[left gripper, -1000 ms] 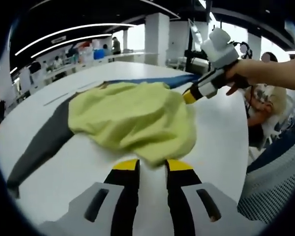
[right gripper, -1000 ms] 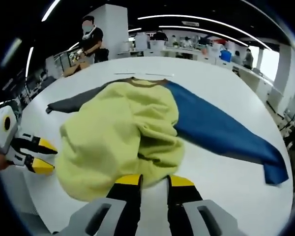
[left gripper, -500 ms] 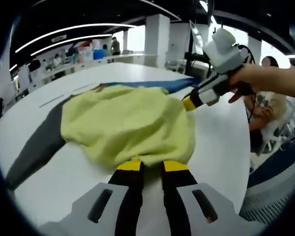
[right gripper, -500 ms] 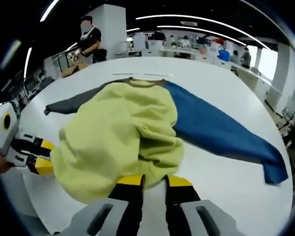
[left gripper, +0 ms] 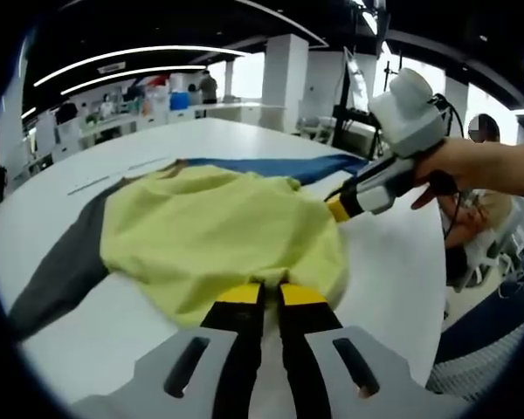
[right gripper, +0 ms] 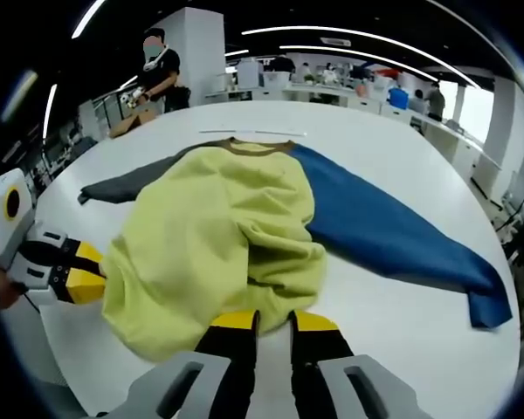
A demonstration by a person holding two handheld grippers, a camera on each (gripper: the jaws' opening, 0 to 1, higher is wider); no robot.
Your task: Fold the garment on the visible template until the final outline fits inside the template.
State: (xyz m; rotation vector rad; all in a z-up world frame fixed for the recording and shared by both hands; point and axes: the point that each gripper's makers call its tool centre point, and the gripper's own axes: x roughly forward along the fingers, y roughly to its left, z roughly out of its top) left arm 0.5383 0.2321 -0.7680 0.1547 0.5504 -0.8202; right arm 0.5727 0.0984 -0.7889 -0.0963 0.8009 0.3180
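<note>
A garment with a yellow-green body (left gripper: 210, 236) (right gripper: 218, 227) lies bunched on the white table (left gripper: 393, 262) (right gripper: 393, 332). Its blue sleeve (right gripper: 393, 236) (left gripper: 271, 166) and grey sleeve (left gripper: 57, 271) (right gripper: 127, 186) are spread flat to opposite sides. My left gripper (left gripper: 271, 293) (right gripper: 94, 271) has its jaws nearly together on the near hem of the yellow body. At another part of that hem my right gripper (right gripper: 272, 319) (left gripper: 336, 208) is closed the same way. A thin template line (right gripper: 253, 133) (left gripper: 87, 183) is marked on the table beyond the collar.
A hand (left gripper: 472, 166) holds the right gripper, and a person sits behind it past the table's edge. Another person (right gripper: 162, 74) stands by a pillar beyond the far side. Desks and people line the back of the room.
Both grippers moved forward to the yellow hem and their jaws narrowed from open to closed on the cloth. The yellow body has bunched slightly toward the collar.
</note>
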